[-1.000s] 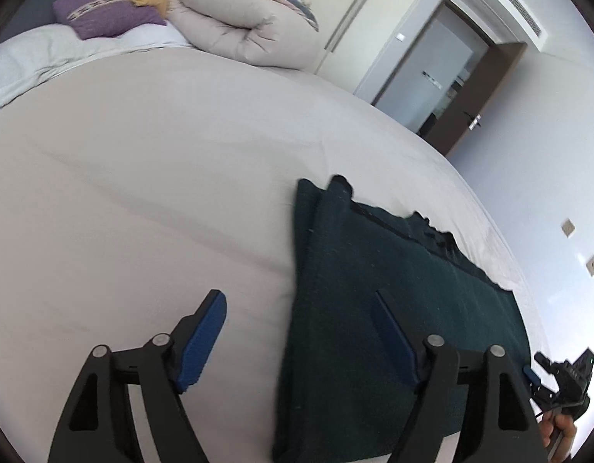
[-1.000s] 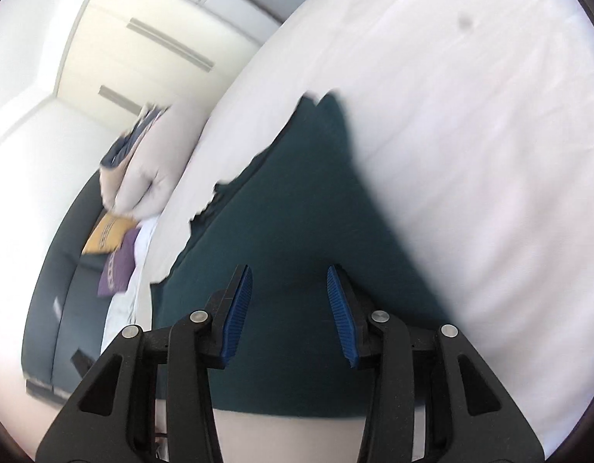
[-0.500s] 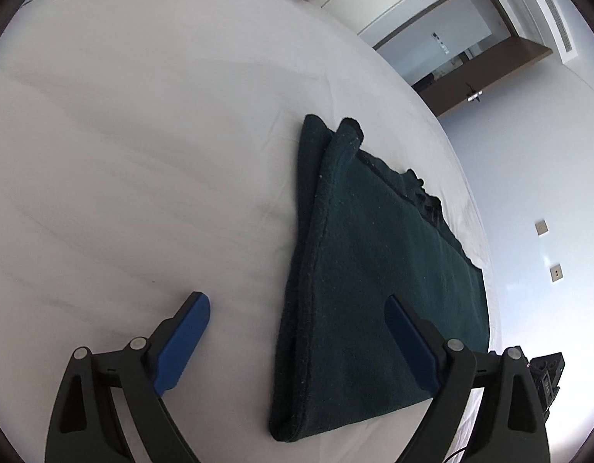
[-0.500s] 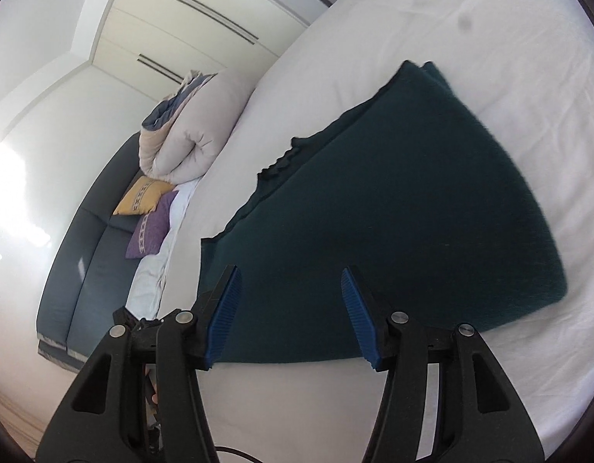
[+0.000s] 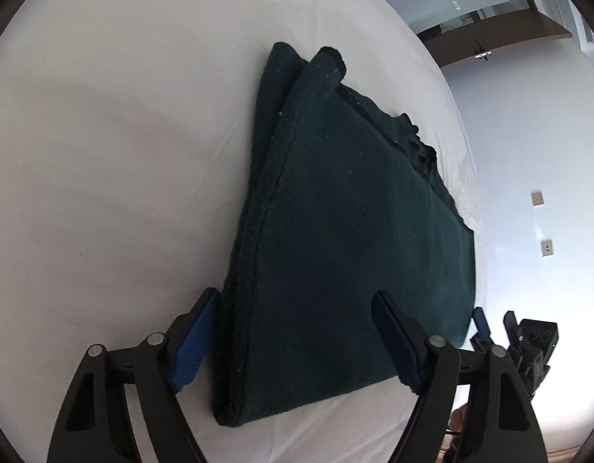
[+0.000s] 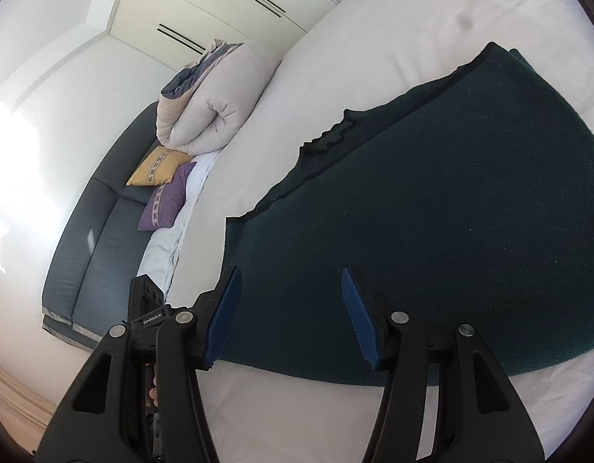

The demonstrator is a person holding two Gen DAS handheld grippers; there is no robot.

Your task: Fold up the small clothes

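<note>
While the dark green folded garment (image 5: 347,239) lies flat on the white bed sheet (image 5: 123,154), the left hand-held gripper (image 5: 297,337) hangs over its near end with its jaws closing. One blue pad sits just off the garment's doubled left edge and the other stands above the fabric, so the cloth's near left corner is between them, yet neither pad presses on it. From the right wrist view, the right hand-held gripper (image 6: 293,316) hovers over the garment's other near corner (image 6: 432,231) with its jaws partly apart, nothing pinched between the ribbed blue pads. The garment's far edge shows a dark trim and a wavy, ruffled stretch. Past the bed's far end are a rolled beige duvet (image 6: 216,104), a yellow cushion (image 6: 158,166) and a purple cushion (image 6: 167,200) resting against a dark grey sofa (image 6: 96,231). Pale wardrobe doors (image 6: 204,11) stand behind them.
</note>
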